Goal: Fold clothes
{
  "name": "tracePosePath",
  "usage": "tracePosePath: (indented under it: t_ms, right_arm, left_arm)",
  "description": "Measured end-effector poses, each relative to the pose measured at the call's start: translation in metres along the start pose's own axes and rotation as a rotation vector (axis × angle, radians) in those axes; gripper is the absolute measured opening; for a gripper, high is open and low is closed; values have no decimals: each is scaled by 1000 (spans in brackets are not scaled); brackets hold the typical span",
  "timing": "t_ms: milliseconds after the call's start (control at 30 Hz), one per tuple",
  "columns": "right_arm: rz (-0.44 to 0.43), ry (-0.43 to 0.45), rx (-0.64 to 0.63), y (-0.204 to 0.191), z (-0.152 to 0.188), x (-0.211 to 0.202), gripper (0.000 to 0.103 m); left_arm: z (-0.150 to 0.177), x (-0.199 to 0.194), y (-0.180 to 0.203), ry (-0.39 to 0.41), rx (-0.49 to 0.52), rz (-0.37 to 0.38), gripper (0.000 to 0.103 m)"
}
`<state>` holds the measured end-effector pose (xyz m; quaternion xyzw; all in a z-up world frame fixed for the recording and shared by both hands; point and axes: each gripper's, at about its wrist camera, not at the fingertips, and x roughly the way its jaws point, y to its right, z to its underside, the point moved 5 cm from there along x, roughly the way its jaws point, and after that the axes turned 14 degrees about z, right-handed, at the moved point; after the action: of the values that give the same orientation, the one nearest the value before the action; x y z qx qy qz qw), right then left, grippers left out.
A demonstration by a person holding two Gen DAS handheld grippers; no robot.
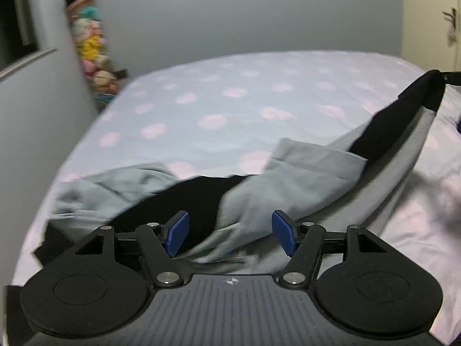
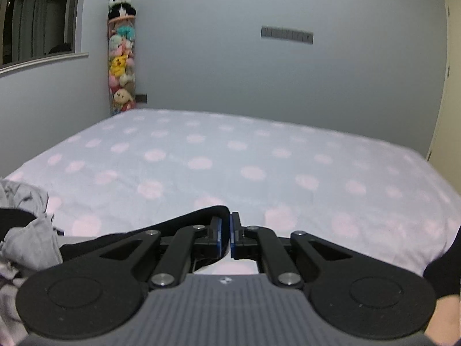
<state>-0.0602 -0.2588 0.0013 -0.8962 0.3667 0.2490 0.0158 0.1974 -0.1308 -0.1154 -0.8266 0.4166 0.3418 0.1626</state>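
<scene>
Left wrist view: the left gripper (image 1: 230, 235) is held spread apart over the rumpled grey-and-black garment (image 1: 288, 184), bunched on the near bed (image 1: 230, 101).

Right wrist view: the right gripper (image 2: 226, 238) is clamped on the garment's black edge (image 2: 178, 222); tension is best kept even.

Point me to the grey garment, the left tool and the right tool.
Grey garment (image 1: 288, 181): left wrist view, on its sleeve.
Left tool (image 1: 230, 235): left wrist view, between its open blue pads.
Right tool (image 2: 229, 235): right wrist view, between its closed pads.
</scene>
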Motion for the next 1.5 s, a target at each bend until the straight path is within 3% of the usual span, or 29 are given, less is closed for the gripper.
tracePosePath:
  t_ms: [200, 333, 433, 467, 500, 533, 600, 700, 967, 1167, 1367, 1500]
  right_arm:
    - [-25, -30, 5, -9, 15, 16, 6]
    - [-29, -47, 18, -9, 17, 28, 6]
    - [-34, -52, 20, -11, 19, 32, 6]
    - [-35, -53, 21, -12, 20, 33, 6]
    - [-36, -52, 23, -12, 21, 34, 6]
    - [-35, -52, 24, -12, 21, 34, 6]
    - [-32, -50, 24, -11, 21, 34, 6]
    - [-3, -26, 18, -5, 16, 33, 6]
    - [74, 57, 67, 27, -16, 26, 4]
    - [195, 167, 99, 65, -51, 14, 4]
    - [333, 190, 108, 107, -66, 11, 4]
    - [349, 98, 108, 120, -47, 20, 4]
  left_arm:
    - [6, 34, 10, -55, 25, 9, 63]
    - [13, 37, 33, -39, 130, 9, 63]
    - [17, 44, 34, -75, 135, -5, 62]
    - [18, 46, 33, -88, 134, -10, 54]
    - [19, 49, 33, -101, 134, -15, 34]
    - [21, 51, 33, -114, 134, -20, 26]
    - [23, 56, 33, -140, 134, -30, 13]
    - [21, 46, 24, -140, 125, -62, 6]
    - [7, -49, -66, -93, 47, -377, 4]
    - [22, -125, -150, -92, -40, -633, 4]
    - [38, -167, -197, -78, -155, -765, 4]
    - [54, -157, -206, -133, -190, -769, 5]
